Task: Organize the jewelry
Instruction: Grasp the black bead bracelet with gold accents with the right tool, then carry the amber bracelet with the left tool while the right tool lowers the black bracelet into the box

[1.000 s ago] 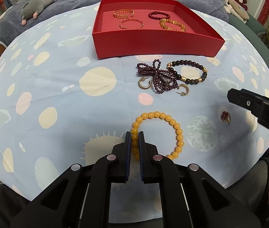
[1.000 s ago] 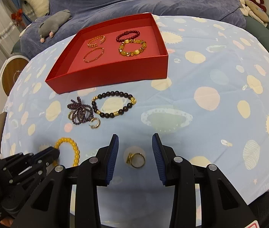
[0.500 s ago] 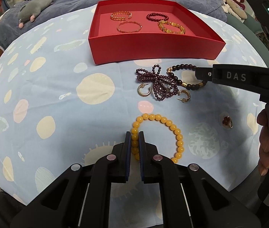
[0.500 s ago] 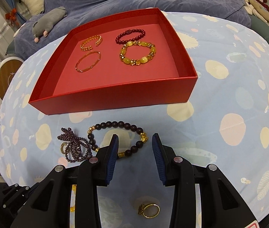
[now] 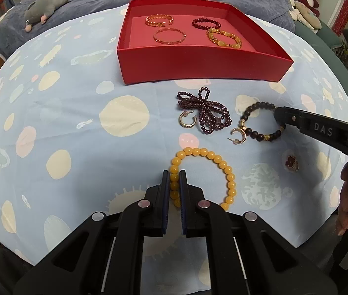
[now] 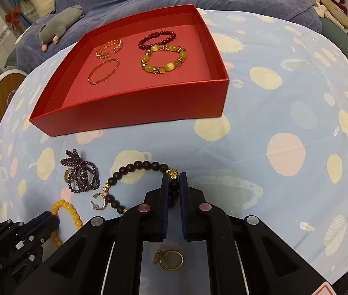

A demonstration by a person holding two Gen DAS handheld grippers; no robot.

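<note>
My left gripper [image 5: 174, 175] is shut on the yellow bead bracelet [image 5: 223, 166], which lies on the blue spotted cloth. My right gripper [image 6: 174, 177] is shut on the dark bead bracelet [image 6: 137, 166], also on the cloth; it also shows in the left wrist view [image 5: 260, 105], with the right gripper [image 5: 278, 116] at its far side. The red box [image 5: 198, 66] behind holds several bracelets. A tangled purple bead strand [image 5: 208, 113], two gold hoop earrings [image 5: 187, 121] [image 5: 239, 134] and a gold ring with a dark clover [image 5: 291, 162] lie loose on the cloth.
The ring [image 6: 170, 259] lies under my right gripper's body. A grey plush mouse [image 5: 48, 2] and more plush toys [image 5: 306, 5] lie on the dark blue sofa behind the table. The table's near edge curves close below both grippers.
My right gripper moved forward from over the ring to the dark bead bracelet and shut on it. My left gripper stayed shut on the yellow bracelet.
</note>
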